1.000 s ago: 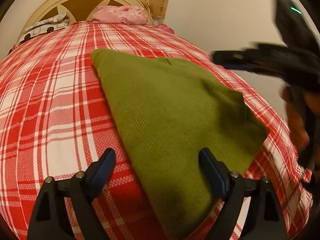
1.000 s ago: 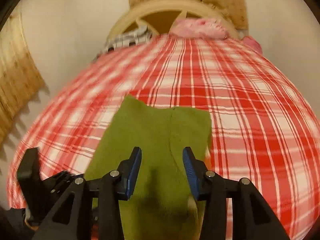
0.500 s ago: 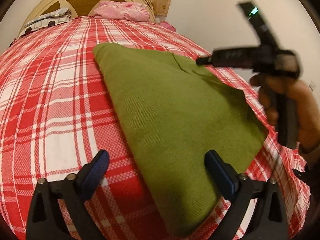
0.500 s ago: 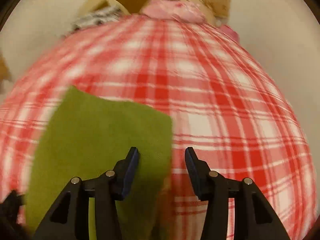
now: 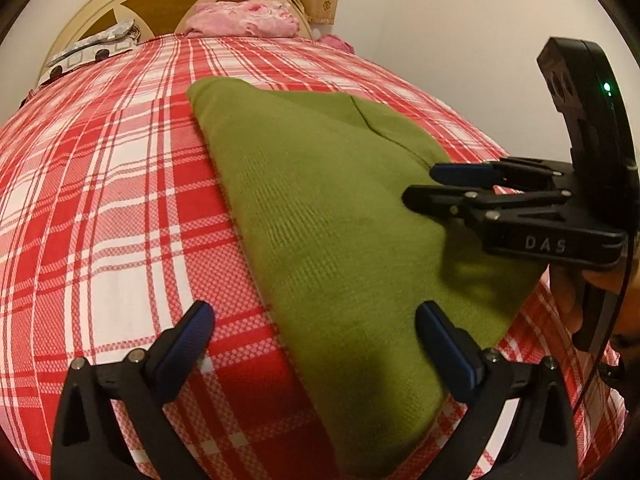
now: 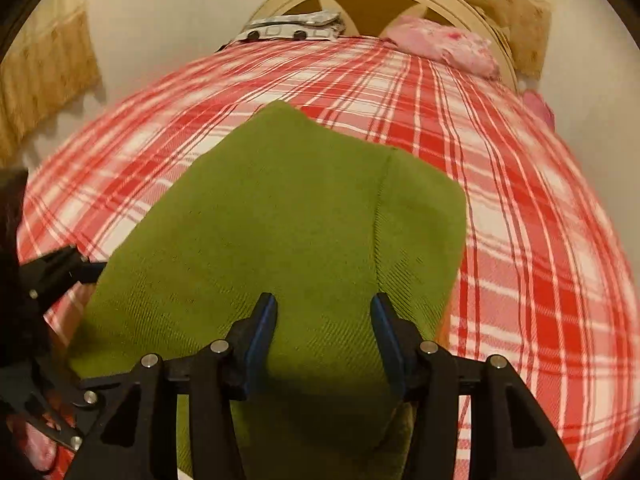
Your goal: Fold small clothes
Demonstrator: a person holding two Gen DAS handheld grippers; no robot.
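- The green cloth (image 5: 328, 216) lies flat on the plaid bed (image 5: 100, 200), already folded over itself at least once, with a seam near its far edge.
- Left gripper (image 5: 316, 344): jaws opening, wide, gripping nothing.
- Right gripper (image 6: 324, 328): jaws half apart, over the cloth, not pinching it.
- Probably another fold remains.

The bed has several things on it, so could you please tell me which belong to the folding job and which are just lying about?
Part of the job:
- green garment, lying folded on the bed
- left tool
- right tool

Just lying about:
- pink cloth by the headboard
- patterned grey cloth
- plaid bedcover
- curtain
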